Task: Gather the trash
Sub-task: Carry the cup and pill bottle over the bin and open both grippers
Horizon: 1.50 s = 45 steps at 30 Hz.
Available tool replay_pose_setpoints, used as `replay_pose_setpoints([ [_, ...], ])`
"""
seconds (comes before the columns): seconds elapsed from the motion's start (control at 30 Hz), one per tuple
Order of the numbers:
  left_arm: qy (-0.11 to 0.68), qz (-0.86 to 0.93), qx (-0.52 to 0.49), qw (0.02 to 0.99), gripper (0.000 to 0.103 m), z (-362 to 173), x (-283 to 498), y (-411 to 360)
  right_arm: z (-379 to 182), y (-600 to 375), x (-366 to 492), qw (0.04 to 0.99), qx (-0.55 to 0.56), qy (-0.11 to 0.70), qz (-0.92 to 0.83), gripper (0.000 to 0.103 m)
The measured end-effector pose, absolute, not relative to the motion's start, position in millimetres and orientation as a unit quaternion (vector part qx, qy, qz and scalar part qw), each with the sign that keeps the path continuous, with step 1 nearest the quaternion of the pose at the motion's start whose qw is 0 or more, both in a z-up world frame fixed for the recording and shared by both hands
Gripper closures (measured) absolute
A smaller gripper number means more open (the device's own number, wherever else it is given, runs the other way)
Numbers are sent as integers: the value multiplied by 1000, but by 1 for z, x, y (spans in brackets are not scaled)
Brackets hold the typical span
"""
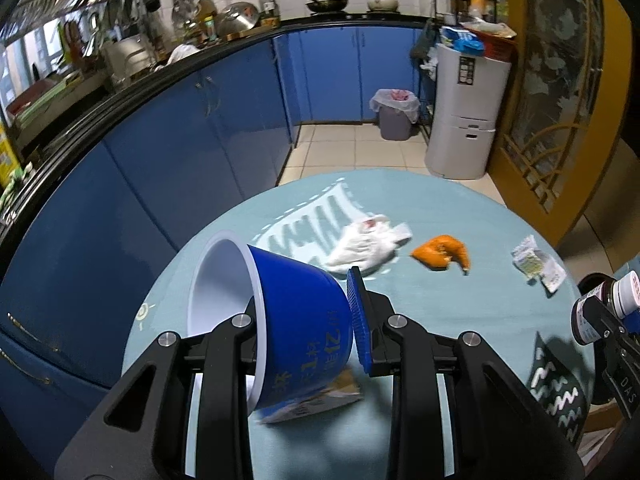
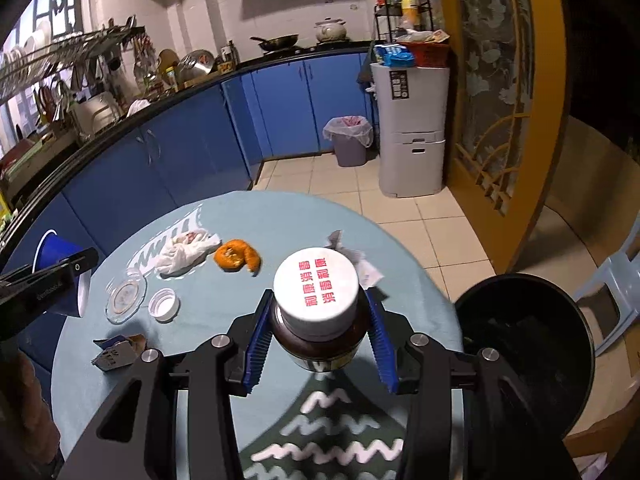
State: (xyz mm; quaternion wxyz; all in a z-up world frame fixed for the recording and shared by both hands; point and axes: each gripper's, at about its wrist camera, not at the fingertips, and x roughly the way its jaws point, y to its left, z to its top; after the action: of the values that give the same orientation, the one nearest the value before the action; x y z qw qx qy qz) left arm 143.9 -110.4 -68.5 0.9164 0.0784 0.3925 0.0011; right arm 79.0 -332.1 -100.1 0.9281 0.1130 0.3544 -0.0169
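Above table point(image 2: 248, 216), cup point(image 1: 304, 320) and bottle point(image 2: 318, 312)

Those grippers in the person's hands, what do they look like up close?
Each is matte black plastic: two angular linkage arms with triangular cut-outs and silver round pivot bolts. The left gripper and right gripper carry blue ribbed pads on their fingers. Small white lettering marks the side. No cables are visible.

This is a kitchen in a home. Shiny blue cupboard doors point(image 2: 280, 104) run along the wall under a long black worktop point(image 1: 120, 92). A black frying pan point(image 2: 276, 42) and a white pot with a lid point(image 2: 330, 30) sit on the stove. A metal rack of dishes point(image 2: 60, 56) hangs up high. A grey bin with a plastic bag point(image 2: 350, 140) stands on the pale tiled floor point(image 2: 400, 216).
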Motion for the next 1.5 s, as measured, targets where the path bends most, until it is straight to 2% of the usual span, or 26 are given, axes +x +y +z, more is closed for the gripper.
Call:
replay_pose_setpoints([
  [1.5, 380, -222, 217, 871, 72, -100, 114, -439, -140, -516, 18, 902, 213, 347, -142, 60],
])
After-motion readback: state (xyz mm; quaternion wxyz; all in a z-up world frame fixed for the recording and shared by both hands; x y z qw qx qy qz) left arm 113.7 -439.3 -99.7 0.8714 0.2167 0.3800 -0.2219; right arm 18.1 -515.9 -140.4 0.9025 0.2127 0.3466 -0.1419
